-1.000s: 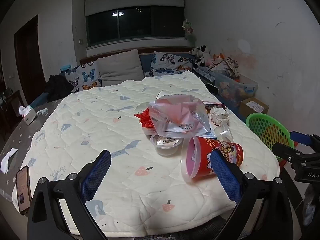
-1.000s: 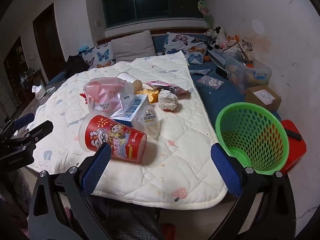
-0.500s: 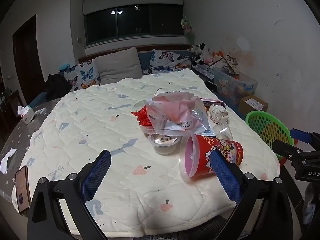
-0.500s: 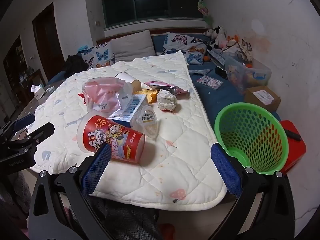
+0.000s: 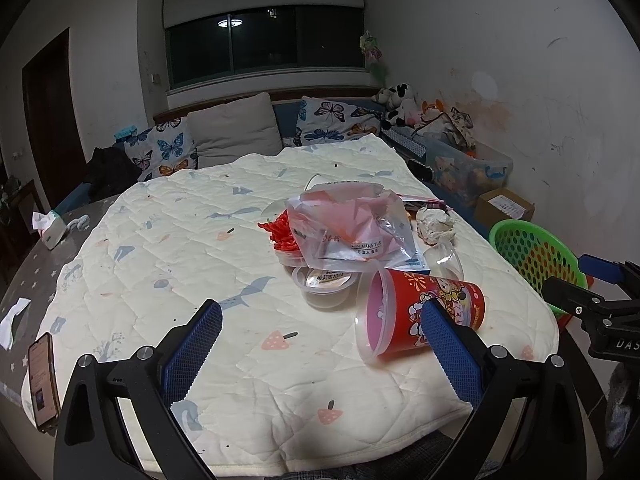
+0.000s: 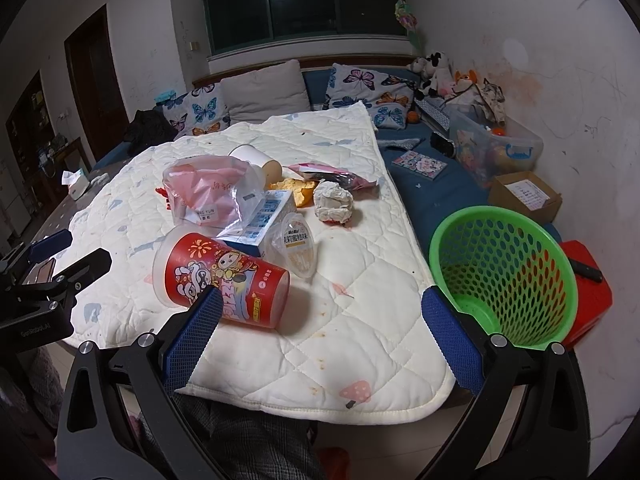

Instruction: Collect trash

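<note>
A pile of trash lies on the quilted table cover (image 5: pixel 168 248). A red printed cup (image 5: pixel 416 316) lies on its side, seen also in the right wrist view (image 6: pixel 224 276). Behind it are a clear plastic bag (image 5: pixel 348 224), clear jelly tubs (image 5: pixel 326 286), a blue-white carton (image 6: pixel 264 220) and a crumpled paper ball (image 6: pixel 333 202). A green mesh basket (image 6: pixel 504 272) stands off the table's right edge. My left gripper (image 5: pixel 320 352) is open and empty, just short of the cup. My right gripper (image 6: pixel 320 340) is open and empty, over the table's near right corner.
A phone (image 5: pixel 40 384) lies at the table's left front edge, a tissue box (image 5: pixel 50 230) further back. A red stool (image 6: pixel 588 292), a cardboard box (image 6: pixel 526 196) and a clear toy bin (image 6: pixel 496 148) stand beyond the basket. A couch with pillows (image 5: pixel 236 136) is behind the table.
Both grippers have drifted slightly forward toward the trash pile; the cup sits a little nearer in both views. Both stay open and empty.
</note>
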A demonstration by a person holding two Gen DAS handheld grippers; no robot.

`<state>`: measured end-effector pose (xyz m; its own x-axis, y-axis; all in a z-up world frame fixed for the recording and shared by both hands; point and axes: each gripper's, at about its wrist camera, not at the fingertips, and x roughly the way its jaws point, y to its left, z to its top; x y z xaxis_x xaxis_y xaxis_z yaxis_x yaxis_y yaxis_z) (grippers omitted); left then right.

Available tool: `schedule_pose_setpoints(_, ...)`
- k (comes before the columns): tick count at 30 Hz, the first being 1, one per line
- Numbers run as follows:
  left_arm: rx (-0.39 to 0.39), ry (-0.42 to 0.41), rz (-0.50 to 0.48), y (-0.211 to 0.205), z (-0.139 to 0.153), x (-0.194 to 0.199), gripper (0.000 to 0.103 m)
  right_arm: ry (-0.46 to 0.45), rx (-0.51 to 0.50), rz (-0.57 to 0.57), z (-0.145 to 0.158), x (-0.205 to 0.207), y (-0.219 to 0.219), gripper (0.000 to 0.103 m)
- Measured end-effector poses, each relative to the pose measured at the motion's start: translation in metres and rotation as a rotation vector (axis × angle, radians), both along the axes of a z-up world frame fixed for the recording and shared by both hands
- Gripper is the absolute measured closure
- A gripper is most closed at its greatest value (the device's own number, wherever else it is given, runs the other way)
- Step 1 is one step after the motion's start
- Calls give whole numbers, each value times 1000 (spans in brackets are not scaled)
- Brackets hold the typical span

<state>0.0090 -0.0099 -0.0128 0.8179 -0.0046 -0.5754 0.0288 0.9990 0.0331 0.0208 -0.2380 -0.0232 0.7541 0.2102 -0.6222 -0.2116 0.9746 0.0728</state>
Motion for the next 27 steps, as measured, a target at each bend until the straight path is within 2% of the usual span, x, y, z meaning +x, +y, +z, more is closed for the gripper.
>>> schedule_pose_setpoints(27, -3, 13, -9, 0, -8, 2, 7, 8, -4, -4, -3, 4, -2, 6)
